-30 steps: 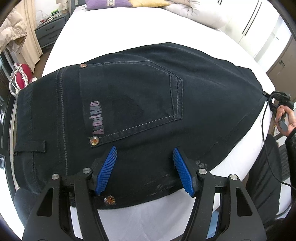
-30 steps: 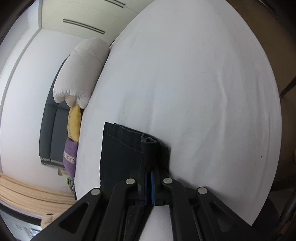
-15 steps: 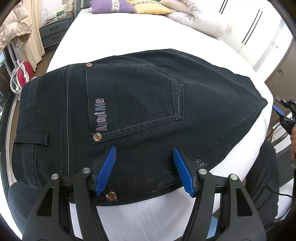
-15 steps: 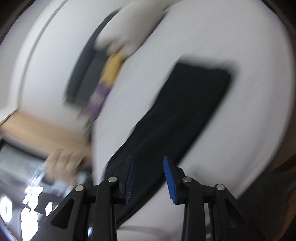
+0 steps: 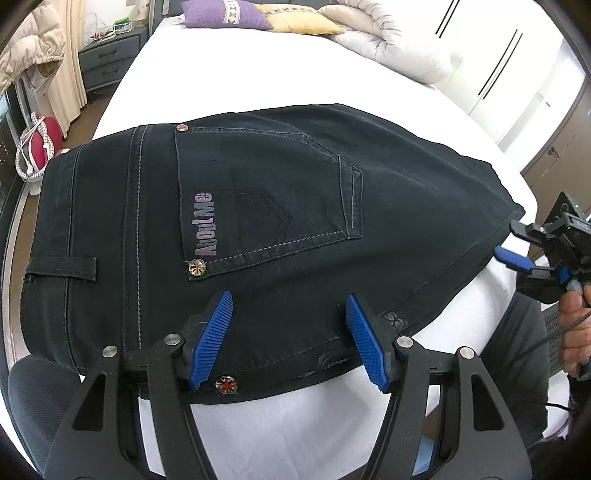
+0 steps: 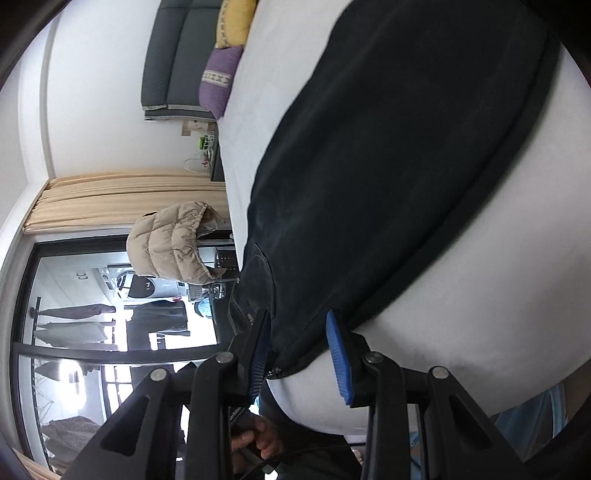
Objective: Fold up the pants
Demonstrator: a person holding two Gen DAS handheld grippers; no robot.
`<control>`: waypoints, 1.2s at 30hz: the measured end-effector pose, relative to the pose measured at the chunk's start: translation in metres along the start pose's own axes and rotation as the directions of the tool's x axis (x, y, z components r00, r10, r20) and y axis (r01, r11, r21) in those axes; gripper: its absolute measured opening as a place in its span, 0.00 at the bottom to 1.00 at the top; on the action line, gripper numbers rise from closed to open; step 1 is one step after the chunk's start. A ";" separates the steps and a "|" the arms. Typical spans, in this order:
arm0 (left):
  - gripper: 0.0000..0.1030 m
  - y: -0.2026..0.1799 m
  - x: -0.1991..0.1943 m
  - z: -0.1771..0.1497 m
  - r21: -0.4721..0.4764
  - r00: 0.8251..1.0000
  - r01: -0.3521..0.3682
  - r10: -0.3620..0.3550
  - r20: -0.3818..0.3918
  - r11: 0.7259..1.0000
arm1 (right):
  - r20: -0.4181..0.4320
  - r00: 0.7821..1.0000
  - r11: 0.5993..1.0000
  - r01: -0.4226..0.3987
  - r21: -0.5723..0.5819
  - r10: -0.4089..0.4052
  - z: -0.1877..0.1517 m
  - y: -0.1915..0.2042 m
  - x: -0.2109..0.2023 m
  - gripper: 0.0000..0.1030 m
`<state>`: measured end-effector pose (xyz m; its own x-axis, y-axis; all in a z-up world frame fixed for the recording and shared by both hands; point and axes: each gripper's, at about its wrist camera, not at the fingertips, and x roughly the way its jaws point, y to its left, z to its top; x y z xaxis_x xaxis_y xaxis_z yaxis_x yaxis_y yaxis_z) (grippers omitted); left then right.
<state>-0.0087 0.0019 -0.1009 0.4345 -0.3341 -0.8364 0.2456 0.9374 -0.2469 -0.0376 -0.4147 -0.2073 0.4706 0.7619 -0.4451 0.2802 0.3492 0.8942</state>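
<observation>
Bright, even daylight; both views sharp, with strong fisheye bending at edges.

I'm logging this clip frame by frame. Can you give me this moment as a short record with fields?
surface: bed with white sheet
garment: black pants, folded, back pocket up
left gripper: open, over near edge of pants, holding nothing
right gripper: open, at pants' edge, holding nothing
background: purple pillow, yellow pillow, duvet
task state: pants lie flat, neither gripper grips them
</observation>
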 end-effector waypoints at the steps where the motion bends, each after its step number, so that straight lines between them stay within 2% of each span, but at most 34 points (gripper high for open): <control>1: 0.61 0.000 0.000 0.000 -0.001 1.000 0.001 -0.001 0.001 1.000 | -0.008 1.000 1.000 0.004 0.007 -0.004 0.000 -0.001 0.001 0.35; 6: 0.61 0.001 0.002 0.002 -0.002 1.000 0.002 -0.002 0.001 1.000 | -0.033 0.999 0.999 0.028 0.036 -0.027 -0.001 -0.009 0.009 0.37; 9: 0.61 0.002 0.003 0.002 -0.002 1.000 0.001 -0.001 0.002 1.000 | -0.034 0.999 0.998 0.026 0.057 -0.024 0.003 -0.010 0.015 0.42; 15: 0.61 0.001 0.004 0.001 -0.001 1.000 -0.003 0.003 0.002 1.000 | -0.022 1.000 0.998 0.018 0.057 -0.016 0.009 -0.009 0.025 0.43; 17: 0.61 0.001 0.003 0.001 0.001 1.000 -0.003 0.003 0.002 1.000 | -0.026 0.999 0.999 0.023 0.037 -0.022 0.011 -0.007 0.029 0.35; 18: 0.61 0.001 0.003 0.000 0.003 1.000 -0.004 0.004 0.001 1.000 | -0.027 0.999 0.999 0.032 0.016 -0.032 0.012 -0.005 0.031 0.15; 19: 0.61 0.001 0.004 0.000 0.003 1.000 -0.004 0.004 0.000 1.000 | -0.024 0.999 0.999 0.048 0.000 -0.048 0.012 -0.004 0.031 0.06; 25: 0.61 -0.001 0.003 0.001 0.009 1.000 0.003 -0.003 -0.008 1.000 | -0.001 0.996 0.996 0.094 -0.014 -0.094 -0.001 -0.018 0.020 0.02; 33: 0.61 0.001 -0.001 0.000 0.009 1.000 0.016 -0.016 -0.006 1.000 | 0.013 0.995 0.995 0.099 -0.022 -0.099 -0.007 -0.021 0.018 0.01; 36: 0.61 0.000 -0.001 0.000 0.003 1.000 0.014 -0.014 -0.003 1.000 | -0.012 0.996 0.996 0.086 -0.021 -0.087 -0.006 -0.022 0.017 0.01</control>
<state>-0.0092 0.0024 -0.1004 0.4281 -0.3471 -0.8344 0.2547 0.9322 -0.2571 -0.0410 -0.4060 -0.2348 0.4348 0.7350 -0.5203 0.3026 0.4249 0.8532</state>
